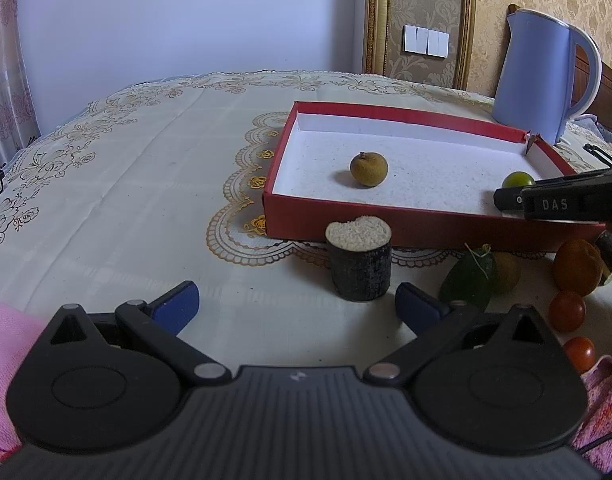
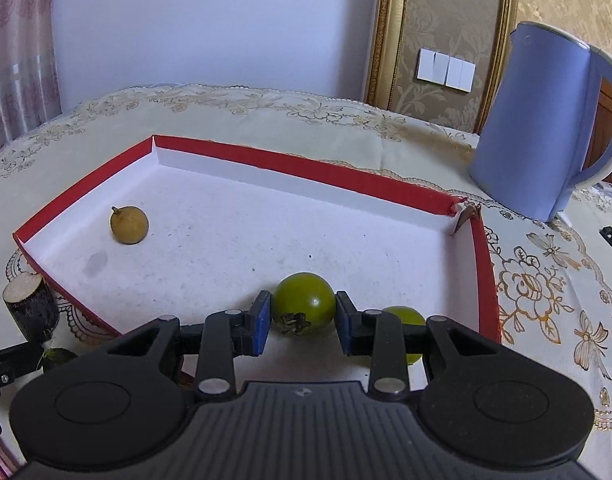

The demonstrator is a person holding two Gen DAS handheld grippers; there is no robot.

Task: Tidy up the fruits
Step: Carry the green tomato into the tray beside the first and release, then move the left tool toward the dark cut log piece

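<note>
A red box [image 1: 385, 112] [image 2: 306, 166] with a white floor lies on the table. A brown longan [image 1: 368, 169] [image 2: 129, 225] rests in it. My right gripper [image 2: 302, 318] is shut on a green tomato [image 2: 304, 303] just above the box floor at its near side. A second green fruit [image 2: 405, 316] [image 1: 517, 179] lies beside it. My left gripper [image 1: 298, 304] is open and empty above the cloth, just before a dark sugarcane stub [image 1: 358, 260] [image 2: 28, 306]. My right gripper's side [image 1: 561, 200] shows in the left wrist view.
A blue kettle [image 1: 541, 76] [image 2: 545, 120] stands behind the box at the right. In front of the box lie a green avocado [image 1: 467, 280], an orange fruit [image 1: 577, 266] and two red tomatoes [image 1: 567, 310]. Pink cloth [image 1: 6, 360] lies at the near left.
</note>
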